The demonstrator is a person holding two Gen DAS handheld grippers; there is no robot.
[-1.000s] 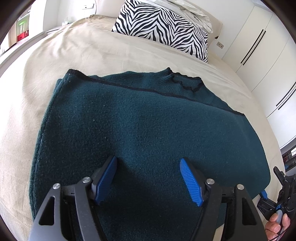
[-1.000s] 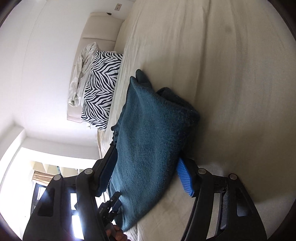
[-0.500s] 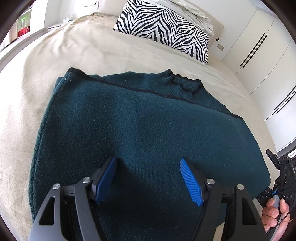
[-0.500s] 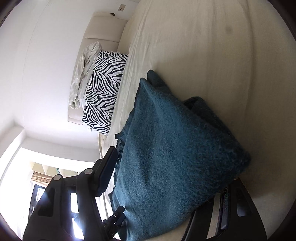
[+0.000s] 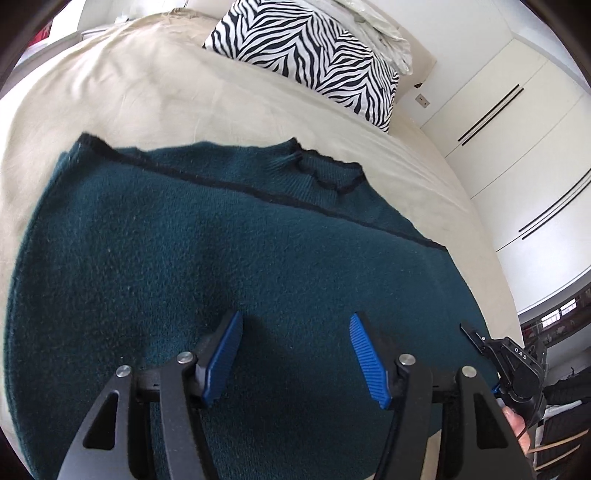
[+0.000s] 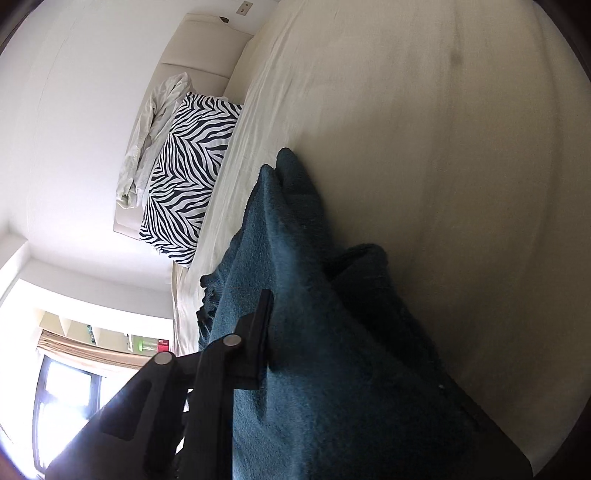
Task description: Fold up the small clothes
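A dark teal fleece sweater (image 5: 221, 266) with black trim lies folded on the beige bed (image 5: 147, 92). My left gripper (image 5: 295, 354) is open just above its near part, blue pads apart, holding nothing. In the right wrist view the sweater (image 6: 332, 369) fills the space between my right gripper's fingers. One black finger (image 6: 258, 343) presses against the cloth; the other is hidden under it. The right gripper (image 6: 317, 373) is shut on the sweater's edge. The right gripper (image 5: 517, 373) also shows at the sweater's right edge in the left wrist view.
A zebra-print pillow (image 5: 314, 55) and a white crumpled cloth (image 5: 384, 29) lie at the head of the bed. White wardrobe doors (image 5: 517, 147) stand to the right. Bare beige sheet (image 6: 443, 147) lies beyond the sweater.
My right gripper has closed in on the sweater's edge and shut on it; the cloth now covers its far finger. My left gripper has stayed open over the sweater.
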